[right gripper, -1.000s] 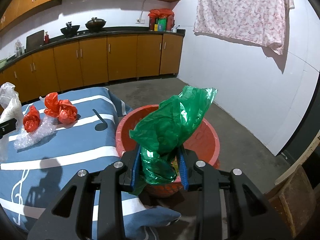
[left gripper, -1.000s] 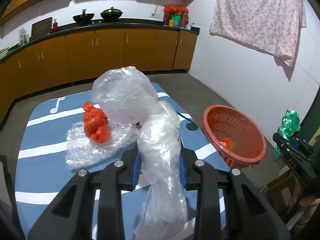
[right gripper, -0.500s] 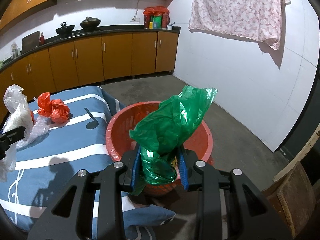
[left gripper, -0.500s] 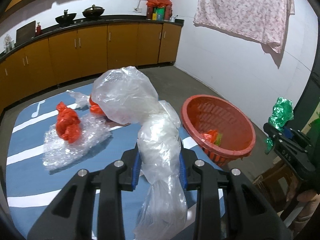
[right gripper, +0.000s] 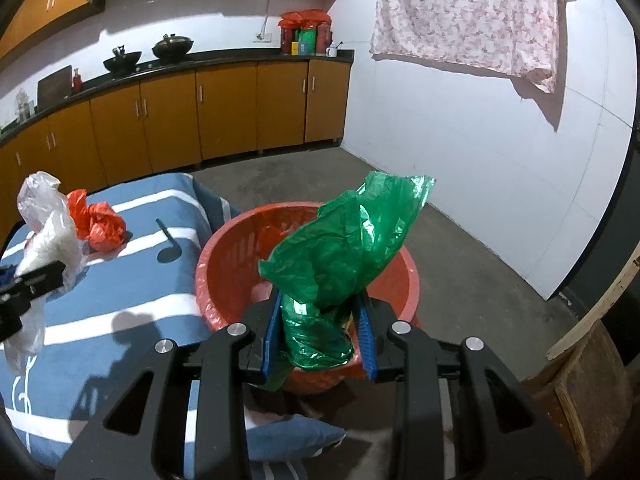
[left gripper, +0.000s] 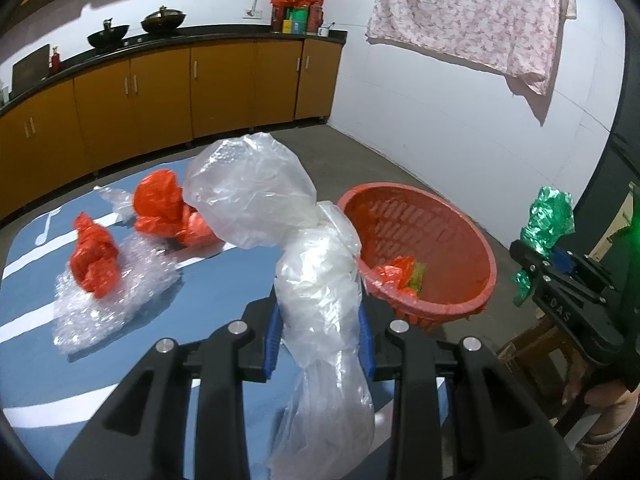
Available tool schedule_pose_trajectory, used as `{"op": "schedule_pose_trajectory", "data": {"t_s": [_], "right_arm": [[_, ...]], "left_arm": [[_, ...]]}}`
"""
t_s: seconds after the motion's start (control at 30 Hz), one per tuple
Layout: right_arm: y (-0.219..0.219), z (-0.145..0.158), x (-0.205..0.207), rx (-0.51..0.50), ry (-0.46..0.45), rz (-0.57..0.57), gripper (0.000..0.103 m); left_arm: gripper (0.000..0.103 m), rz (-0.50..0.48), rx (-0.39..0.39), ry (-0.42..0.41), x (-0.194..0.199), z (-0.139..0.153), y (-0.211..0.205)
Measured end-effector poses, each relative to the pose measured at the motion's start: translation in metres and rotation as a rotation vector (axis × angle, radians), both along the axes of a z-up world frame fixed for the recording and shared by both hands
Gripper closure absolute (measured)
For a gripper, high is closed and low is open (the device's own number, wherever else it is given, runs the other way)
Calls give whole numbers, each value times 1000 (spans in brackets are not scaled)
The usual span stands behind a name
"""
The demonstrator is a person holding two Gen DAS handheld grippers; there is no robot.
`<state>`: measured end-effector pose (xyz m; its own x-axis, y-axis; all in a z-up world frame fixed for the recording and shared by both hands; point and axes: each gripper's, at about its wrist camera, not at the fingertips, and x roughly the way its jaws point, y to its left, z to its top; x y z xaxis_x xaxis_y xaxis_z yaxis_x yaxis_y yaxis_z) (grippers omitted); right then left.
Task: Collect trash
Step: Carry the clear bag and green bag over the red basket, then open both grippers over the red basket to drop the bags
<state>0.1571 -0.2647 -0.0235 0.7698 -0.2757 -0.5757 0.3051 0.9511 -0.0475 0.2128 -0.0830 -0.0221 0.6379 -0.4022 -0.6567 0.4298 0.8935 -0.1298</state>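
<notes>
My left gripper point(left gripper: 318, 336) is shut on a clear plastic bag point(left gripper: 288, 216) and holds it above the blue striped cloth, left of the red basket point(left gripper: 432, 236). My right gripper point(right gripper: 318, 336) is shut on a green plastic bag point(right gripper: 344, 240) and holds it over the near rim of the red basket point(right gripper: 236, 256). In the left wrist view the right gripper point(left gripper: 536, 256) with the green bag point(left gripper: 548, 216) sits to the right of the basket. Red and yellow trash point(left gripper: 400, 272) lies in the basket.
On the blue striped cloth point(left gripper: 216, 280) lie two red bags point(left gripper: 96, 260) point(left gripper: 164, 208) and a sheet of bubble wrap point(left gripper: 104, 304). A wooden stool point(right gripper: 584, 380) stands at the right. Orange cabinets point(right gripper: 224, 108) line the back wall. A cloth point(right gripper: 468, 20) hangs on the white wall.
My left gripper has carried the clear bag right, nearer the basket. My right gripper has moved closer over the basket with the green bag.
</notes>
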Motion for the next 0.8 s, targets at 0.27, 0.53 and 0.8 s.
{"op": "schedule_pose_trajectory", "data": {"t_s": [0.27, 0.53, 0.8], "right_arm": [[-23, -3, 25, 27, -6, -23, 70], [-46, -17, 47, 53, 10, -34, 70], [-67, -15, 69, 90, -18, -31, 70]], "left_arm": [[72, -93, -14, 15, 25, -11, -46], [71, -175, -11, 46, 57, -35, -86], [69, -224, -16, 67, 85, -50, -113]]}}
